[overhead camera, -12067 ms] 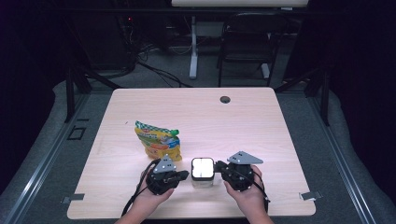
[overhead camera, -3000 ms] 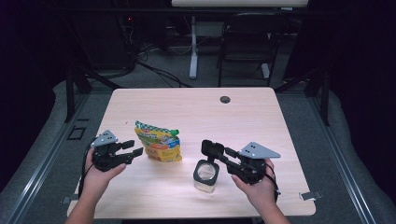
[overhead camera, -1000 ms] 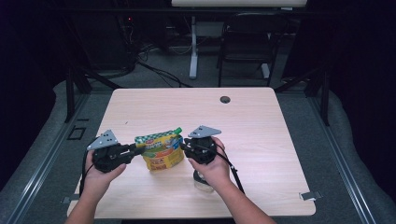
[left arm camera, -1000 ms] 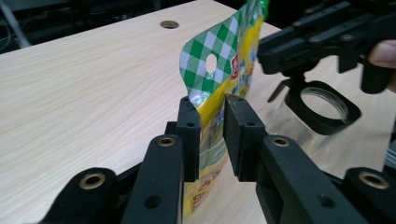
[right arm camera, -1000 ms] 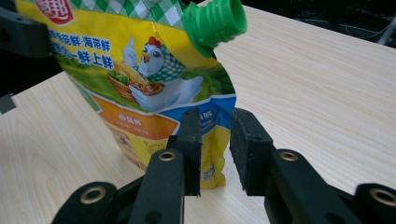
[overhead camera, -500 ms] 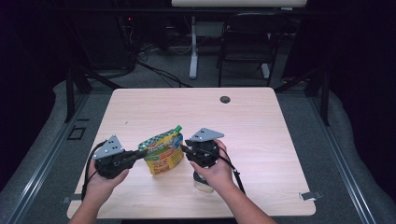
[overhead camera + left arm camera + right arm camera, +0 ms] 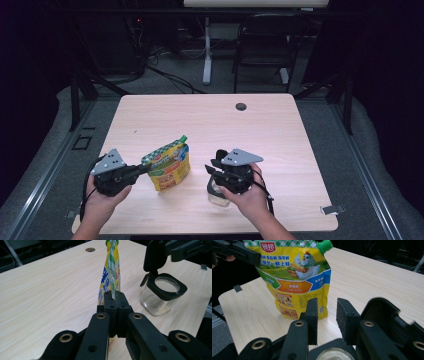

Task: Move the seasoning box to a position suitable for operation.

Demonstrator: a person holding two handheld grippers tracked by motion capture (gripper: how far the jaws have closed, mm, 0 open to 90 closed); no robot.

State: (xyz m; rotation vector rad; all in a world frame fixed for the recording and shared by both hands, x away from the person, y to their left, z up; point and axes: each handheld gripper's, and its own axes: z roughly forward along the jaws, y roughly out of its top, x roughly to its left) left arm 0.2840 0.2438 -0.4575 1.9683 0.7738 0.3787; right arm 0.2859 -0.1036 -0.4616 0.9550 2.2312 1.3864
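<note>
A yellow pouch [image 7: 170, 167] with a green cap stands upright on the wooden table [image 7: 210, 125]. My left gripper [image 7: 142, 170] is shut on its checkered top edge. In the left gripper view the jaws [image 7: 114, 293] pinch that thin edge of the pouch [image 7: 110, 272]. My right gripper [image 7: 215, 162] sits to the right of the pouch, above a glass jar [image 7: 220, 196] with a black flip lid. In the right gripper view its jaws [image 7: 327, 307] have just been opening and stand apart with nothing between them. They face the pouch [image 7: 294, 282], with the jar's rim [image 7: 334, 354] below.
A round black grommet [image 7: 241, 106] sits in the table's far edge. The jar [image 7: 162, 297] stands open near the table's front right part. A chair and cables lie on the floor beyond the table.
My right gripper has pulled back to the right, away from the pouch, and now sits over the jar. The left gripper keeps the pouch, which stands more upright.
</note>
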